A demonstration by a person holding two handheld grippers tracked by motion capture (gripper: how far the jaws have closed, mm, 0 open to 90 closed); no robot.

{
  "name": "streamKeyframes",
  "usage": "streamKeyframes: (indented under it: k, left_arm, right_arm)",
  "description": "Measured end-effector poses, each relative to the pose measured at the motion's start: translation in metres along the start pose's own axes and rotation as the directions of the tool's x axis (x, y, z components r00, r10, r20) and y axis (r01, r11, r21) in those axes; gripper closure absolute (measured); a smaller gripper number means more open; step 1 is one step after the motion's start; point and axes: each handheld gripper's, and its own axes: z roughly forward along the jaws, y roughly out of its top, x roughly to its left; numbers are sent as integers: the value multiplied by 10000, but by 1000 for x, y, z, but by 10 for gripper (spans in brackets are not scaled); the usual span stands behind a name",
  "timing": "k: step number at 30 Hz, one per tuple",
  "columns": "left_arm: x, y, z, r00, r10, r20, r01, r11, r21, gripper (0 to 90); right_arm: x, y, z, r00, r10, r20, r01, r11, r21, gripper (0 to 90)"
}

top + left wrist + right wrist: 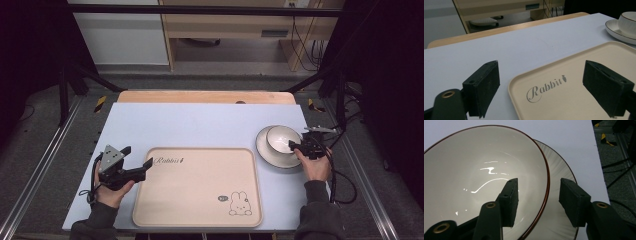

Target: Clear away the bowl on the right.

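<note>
two grippers, both open: right gripper (537,202) straddles the bowl (474,177) rim, bowl seated on a plate (560,172); left gripper (544,87) hovers over the tray (574,100) corner, nothing obstructing

Lab: black frame (200,10), floor cables (307,47)

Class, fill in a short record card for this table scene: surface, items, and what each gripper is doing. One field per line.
Surface: pale blue table top
Tray: beige tray with a rabbit drawing, nothing on it
Bowl: white bowl sitting on a plate, right of the tray
Left gripper: left gripper open, over the tray's left edge, holding nothing
Right gripper: right gripper open, jaws straddling the bowl's rim, one inside and one outside, not closed on it
</note>
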Motion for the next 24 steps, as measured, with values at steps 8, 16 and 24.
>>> streamKeyframes:
  k: [8,16,24]
  left_arm:
    - [0,0,1,10000,0,10,0,10000,14,138]
    - [1,0,1,10000,-18,-19,18,10000,37,137]
    - [1,0,1,10000,-24,-40,24,10000,36,138]
  right_arm:
    - [1,0,2,9997,-175,192,176,9998,-65,588]
    - [2,3,5,9997,-43,251,36,9996,278,651]
    - [2,6,8,9997,238,65,-241,9985,493,750]
